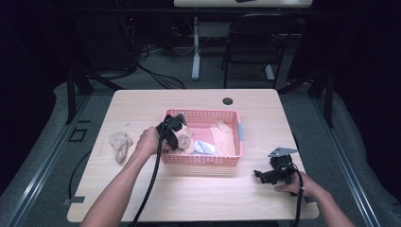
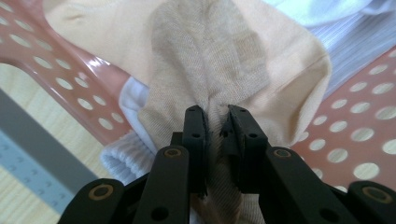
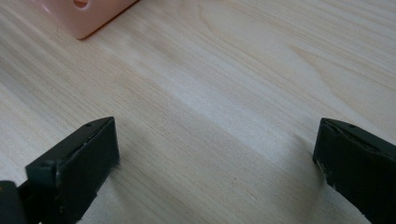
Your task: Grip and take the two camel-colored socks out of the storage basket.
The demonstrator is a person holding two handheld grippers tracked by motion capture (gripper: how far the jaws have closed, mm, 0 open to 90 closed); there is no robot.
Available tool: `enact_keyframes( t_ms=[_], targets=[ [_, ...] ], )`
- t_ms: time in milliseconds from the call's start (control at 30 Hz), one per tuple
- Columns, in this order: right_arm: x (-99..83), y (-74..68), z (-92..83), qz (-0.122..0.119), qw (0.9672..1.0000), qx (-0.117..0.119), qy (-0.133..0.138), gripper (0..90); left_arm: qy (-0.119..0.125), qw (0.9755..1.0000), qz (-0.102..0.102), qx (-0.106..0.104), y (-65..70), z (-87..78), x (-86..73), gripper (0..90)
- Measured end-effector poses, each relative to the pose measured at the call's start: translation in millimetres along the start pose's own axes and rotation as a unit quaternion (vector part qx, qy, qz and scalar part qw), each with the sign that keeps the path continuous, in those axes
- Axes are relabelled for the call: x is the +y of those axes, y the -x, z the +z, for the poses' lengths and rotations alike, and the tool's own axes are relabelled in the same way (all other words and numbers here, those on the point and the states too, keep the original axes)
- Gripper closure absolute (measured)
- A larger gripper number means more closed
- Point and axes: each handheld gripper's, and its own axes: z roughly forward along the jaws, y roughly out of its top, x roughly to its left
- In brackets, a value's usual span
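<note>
Clearly soft goods — beige sock lying in the left part of the pink basket, draped over a white ribbed sock and other pale laundry. Left gripper reaching over the basket's near-left rim, jaws pressed nearly together with a fold of the beige knit pinched between the pads. Right gripper resting low over the bare table to the right of the basket, jaws spread wide, nothing between them.

Handling, as a judgement: light, limp, no stiffness at all — likely to hang and stretch once lifted, not to slide out, since knit grips rubber well. Not fragile. Main risk: snagging on a neighbouring piece or dragging the white sock up with it, the two lying in contact. Best hold on a bunched fold near the middle or the cuff, taking only the beige layer; a thin single layer liable to slip free. Another crumpled tan sock lying on the table, left of the basket.
</note>
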Motion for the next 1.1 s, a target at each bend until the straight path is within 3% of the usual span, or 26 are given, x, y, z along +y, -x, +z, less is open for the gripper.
enact_keyframes(
  t_ms=[300,533,733,1100],
  targets=[
    [0.1,0.1,0.1,0.0,1.0,0.001,0.0,0.0,0.028,0.9995,0.0,0.012,-2.9,-18.7,1.0,76.8],
    [-0.1,-0.1,0.5,0.002,1.0,0.002,0.002,0.0,0.03,0.9995,-0.001,-0.005,-5.9,-26.1,3.4,76.9],
    [0.1,0.1,0.1,0.0,1.0,0.001,0.0,0.0,0.049,0.9987,0.001,-0.013,-6.7,-40.1,4.6,76.9],
    [0.1,0.1,0.1,0.0,1.0,0.001,0.0,0.0,0.068,0.9977,0.0,-0.003,-9.4,-65.1,2.8,76.9]
  ],
)
